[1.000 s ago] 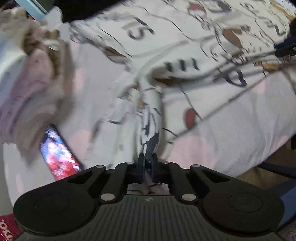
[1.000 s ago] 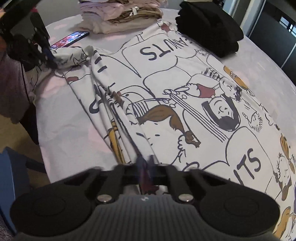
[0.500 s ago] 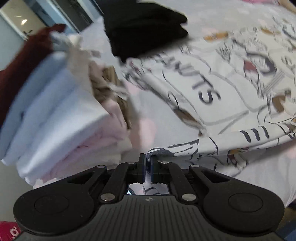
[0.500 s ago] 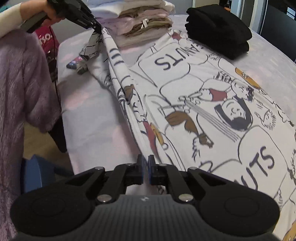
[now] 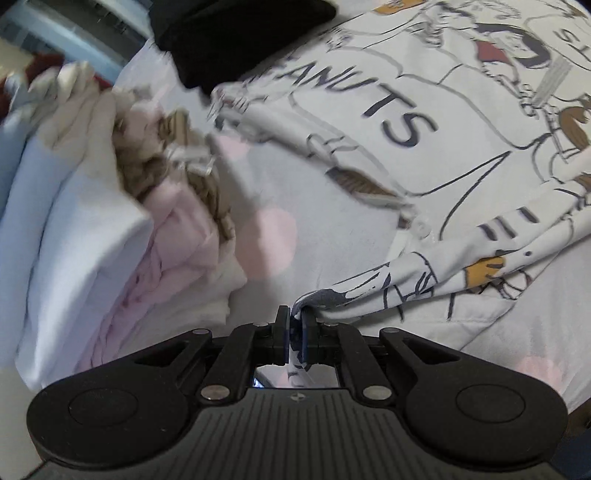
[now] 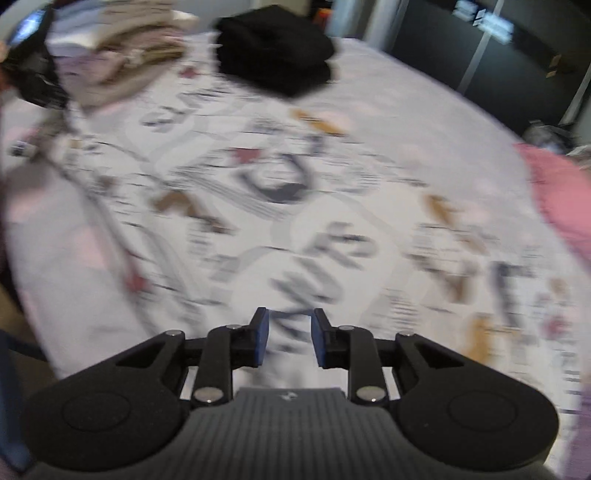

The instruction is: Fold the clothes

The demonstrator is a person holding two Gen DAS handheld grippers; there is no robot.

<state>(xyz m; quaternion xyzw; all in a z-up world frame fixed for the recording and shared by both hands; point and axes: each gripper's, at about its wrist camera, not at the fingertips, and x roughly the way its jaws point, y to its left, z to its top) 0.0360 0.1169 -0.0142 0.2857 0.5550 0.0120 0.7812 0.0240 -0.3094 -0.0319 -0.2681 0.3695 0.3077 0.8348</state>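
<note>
A white cartoon-print garment (image 5: 424, 122) with dark lettering lies spread over the bed. My left gripper (image 5: 294, 320) is shut on a bunched corner of it, and the cloth runs off to the right from the pads. In the blurred right wrist view the same print garment (image 6: 295, 206) covers the bed ahead. My right gripper (image 6: 288, 325) has its jaws opening, blue pads apart, with only the cloth lying on the bed showing below the gap. The left gripper (image 6: 33, 77) shows dark at the far upper left of that view.
A stack of folded clothes (image 5: 92, 221) in pale blue, pink, tan and cream sits left of the held corner. A folded black pile (image 5: 236, 33) lies at the far side. A pink item (image 6: 554, 192) rests at the bed's right edge. Dark wardrobe doors (image 6: 480, 55) stand beyond.
My right gripper let go of the garment's folded edge, its pads parted, and it swung right over the bed. My left gripper carried its corner on, closer to the folded stack.
</note>
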